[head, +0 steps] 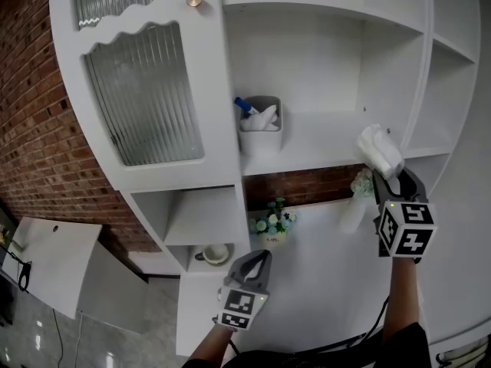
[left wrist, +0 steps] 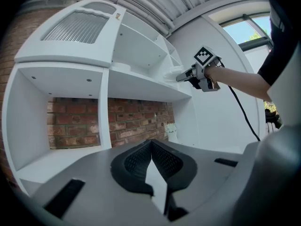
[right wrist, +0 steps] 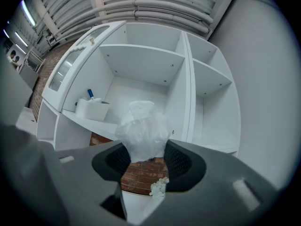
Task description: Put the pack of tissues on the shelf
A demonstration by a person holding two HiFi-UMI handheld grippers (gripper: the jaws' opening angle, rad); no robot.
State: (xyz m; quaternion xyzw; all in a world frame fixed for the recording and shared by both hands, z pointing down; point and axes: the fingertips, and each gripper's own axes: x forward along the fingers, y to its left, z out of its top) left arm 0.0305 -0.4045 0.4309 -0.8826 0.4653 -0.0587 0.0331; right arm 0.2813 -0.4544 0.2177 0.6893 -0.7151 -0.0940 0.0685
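Nearest, the left hand-held gripper is held low, its 2 jaws closed together on nothing. Higher and to the right, the right hand-held gripper is clamped on the pack of tissues, which is held at the front edge of the white shelf; whether it touches the board cannot be told. Further in, a white container is seen standing on the same shelf, well apart from the pack.

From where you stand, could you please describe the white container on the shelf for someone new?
Find the white cabinet with the ribbed-glass door. On the shelf right of that door stands a white container. Unlike the pack of tissues in the right gripper, it holds a blue-tipped item.
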